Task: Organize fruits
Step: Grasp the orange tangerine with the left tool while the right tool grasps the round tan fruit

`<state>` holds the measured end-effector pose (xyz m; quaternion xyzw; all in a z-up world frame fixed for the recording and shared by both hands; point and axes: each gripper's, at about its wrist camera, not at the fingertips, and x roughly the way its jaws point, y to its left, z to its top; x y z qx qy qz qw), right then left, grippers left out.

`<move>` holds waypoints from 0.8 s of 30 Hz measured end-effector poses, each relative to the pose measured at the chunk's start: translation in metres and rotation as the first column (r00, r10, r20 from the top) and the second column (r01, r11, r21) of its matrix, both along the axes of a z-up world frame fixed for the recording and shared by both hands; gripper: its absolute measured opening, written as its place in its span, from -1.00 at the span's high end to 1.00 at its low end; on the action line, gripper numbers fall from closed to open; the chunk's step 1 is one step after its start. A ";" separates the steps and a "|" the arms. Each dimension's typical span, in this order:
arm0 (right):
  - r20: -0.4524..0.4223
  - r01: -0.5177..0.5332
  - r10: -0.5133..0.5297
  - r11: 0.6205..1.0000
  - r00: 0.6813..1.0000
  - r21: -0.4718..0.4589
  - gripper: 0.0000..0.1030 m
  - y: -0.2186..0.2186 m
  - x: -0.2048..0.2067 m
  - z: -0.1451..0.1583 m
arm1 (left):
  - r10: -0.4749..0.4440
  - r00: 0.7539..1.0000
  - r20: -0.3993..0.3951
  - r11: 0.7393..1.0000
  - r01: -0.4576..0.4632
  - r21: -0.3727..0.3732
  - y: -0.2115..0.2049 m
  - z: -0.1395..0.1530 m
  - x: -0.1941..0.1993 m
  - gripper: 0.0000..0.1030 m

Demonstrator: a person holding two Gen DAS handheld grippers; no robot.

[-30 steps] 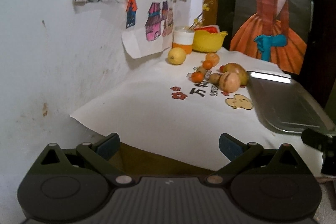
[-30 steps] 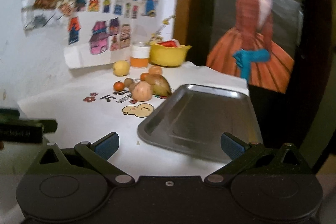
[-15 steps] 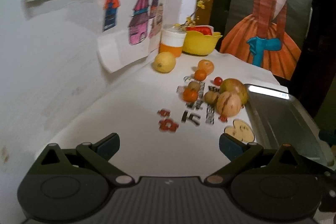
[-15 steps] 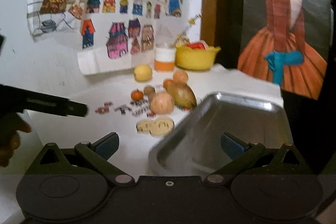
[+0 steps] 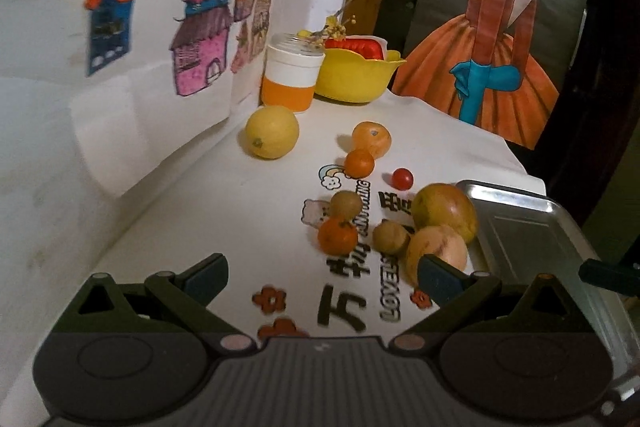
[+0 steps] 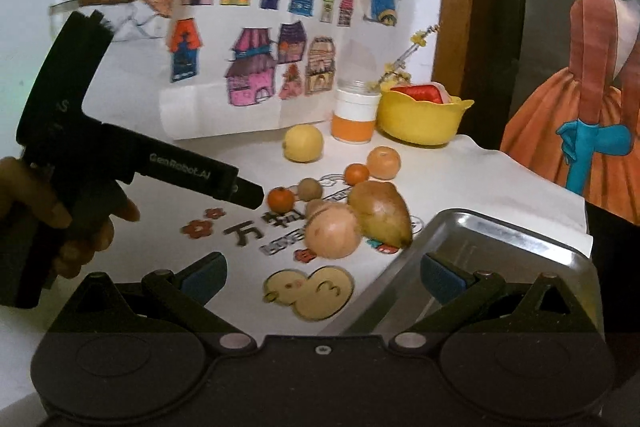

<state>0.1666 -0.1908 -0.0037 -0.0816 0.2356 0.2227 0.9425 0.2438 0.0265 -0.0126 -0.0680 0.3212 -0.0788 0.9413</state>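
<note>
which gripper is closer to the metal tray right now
Right. The right gripper hangs open at the metal tray, one finger over its near corner. The left gripper is open over the printed cloth, with the tray off to its right past the fruit.

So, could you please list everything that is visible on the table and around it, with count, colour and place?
Lemon: one, yellow, near the wall.
Oranges: three, orange, one larger at the back, two small nearer.
Cherry tomato: one, red, behind the mango.
Small brown fruits: two, among the oranges.
Mango: one, yellow-green, against the tray.
Peach-coloured fruit: one, in front of the mango.
Tray: one, metal, no fruit in it, right side.
Bowl: one, yellow, back.
Cup: one, white and orange, beside the bowl.
Tablecloth: one, white, printed.
Drawings: coloured, on the wall.
Left gripper: open.
Right gripper: open.
Hand: holding the left gripper.
</note>
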 end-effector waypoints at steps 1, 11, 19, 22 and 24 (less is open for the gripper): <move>-0.013 0.005 -0.004 1.000 1.000 0.016 -0.99 -0.002 0.005 0.000 | -0.002 1.000 -0.006 1.000 0.002 0.005 0.000 -0.001 0.005 -0.99; -0.174 -0.005 0.027 0.993 0.984 0.122 -0.99 -0.002 0.068 -0.002 | 0.000 0.995 -0.100 1.000 0.001 0.011 0.000 -0.019 0.040 -0.99; -0.169 -0.067 0.077 0.996 0.983 0.066 -0.77 0.017 0.086 -0.010 | -0.033 0.997 -0.073 0.999 0.034 0.014 -0.002 -0.020 0.047 -0.80; -0.176 -0.068 0.078 0.996 0.981 0.062 -0.70 0.017 0.090 -0.013 | -0.047 0.997 -0.062 0.999 0.048 0.018 -0.001 -0.020 0.047 -0.68; -0.176 -0.069 0.076 0.997 0.981 0.047 -0.63 0.019 0.092 -0.015 | -0.058 0.997 -0.054 0.998 0.059 0.021 -0.002 -0.020 0.047 -0.60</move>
